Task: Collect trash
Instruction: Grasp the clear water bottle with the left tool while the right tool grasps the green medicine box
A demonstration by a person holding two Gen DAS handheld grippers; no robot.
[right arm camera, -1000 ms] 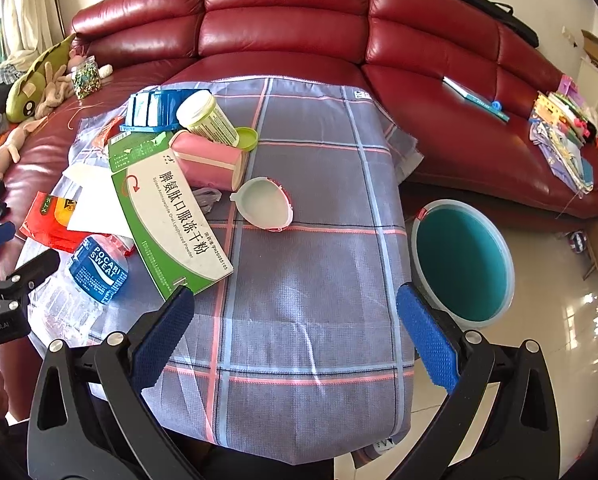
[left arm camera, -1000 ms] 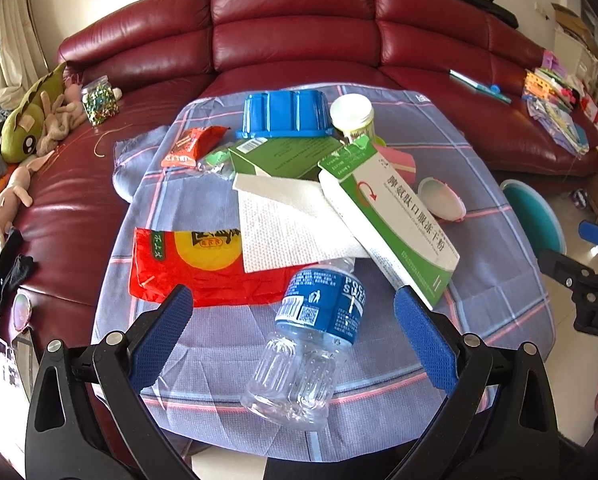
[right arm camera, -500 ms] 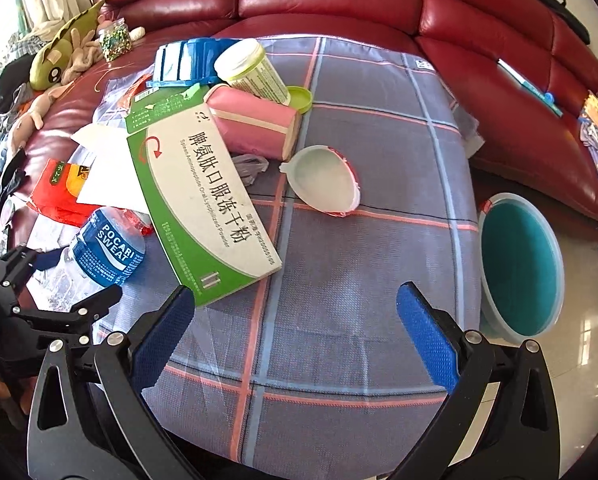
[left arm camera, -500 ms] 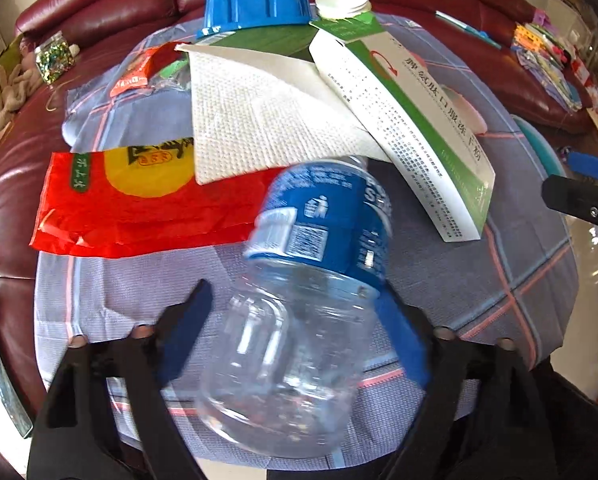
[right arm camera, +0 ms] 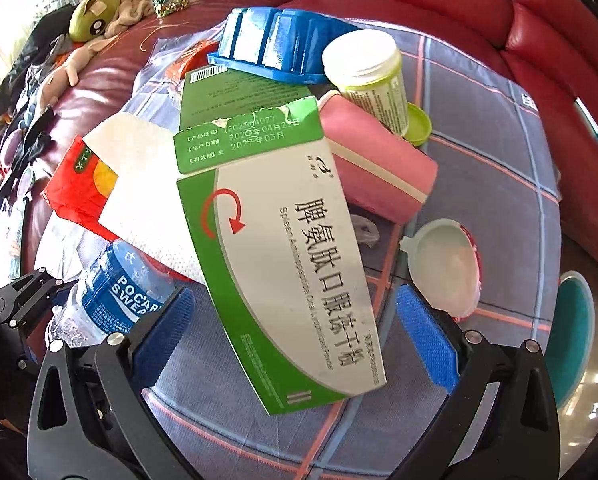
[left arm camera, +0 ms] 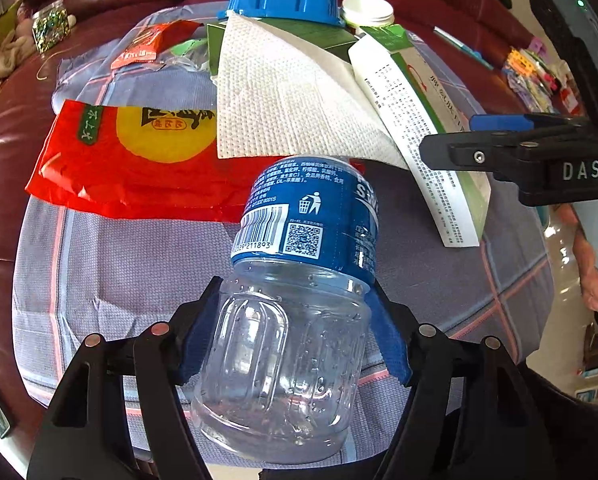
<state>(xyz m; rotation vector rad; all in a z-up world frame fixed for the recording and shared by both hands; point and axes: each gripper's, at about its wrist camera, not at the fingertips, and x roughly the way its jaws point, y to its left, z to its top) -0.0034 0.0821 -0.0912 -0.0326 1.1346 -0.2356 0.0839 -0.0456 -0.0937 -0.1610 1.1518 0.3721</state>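
A clear plastic bottle [left arm camera: 307,216] with a blue label lies at the near edge of the checked tablecloth [left arm camera: 119,280], base toward me. My left gripper [left arm camera: 295,336] has it between its blue pads, which touch its sides while the jaws are opening slightly. In the right wrist view the same bottle [right arm camera: 119,300] shows at the lower left. My right gripper [right arm camera: 295,328] stands open astride the near end of a green and white carton [right arm camera: 283,240], with its pads clear of it. A white paper towel [left arm camera: 291,96] and a red wrapper [left arm camera: 131,160] lie behind the bottle.
A blue plastic tray [right arm camera: 275,44], a white jar [right arm camera: 367,72], a pink pouch [right arm camera: 379,168] and a white cup [right arm camera: 447,264] crowd the table's far side. A teal bin [right arm camera: 571,340] stands on the floor at the right. A red sofa surrounds the table.
My left gripper dropped onto the bottle and its jaws came in around it. My right gripper swung left from the bare cloth and now straddles the carton.
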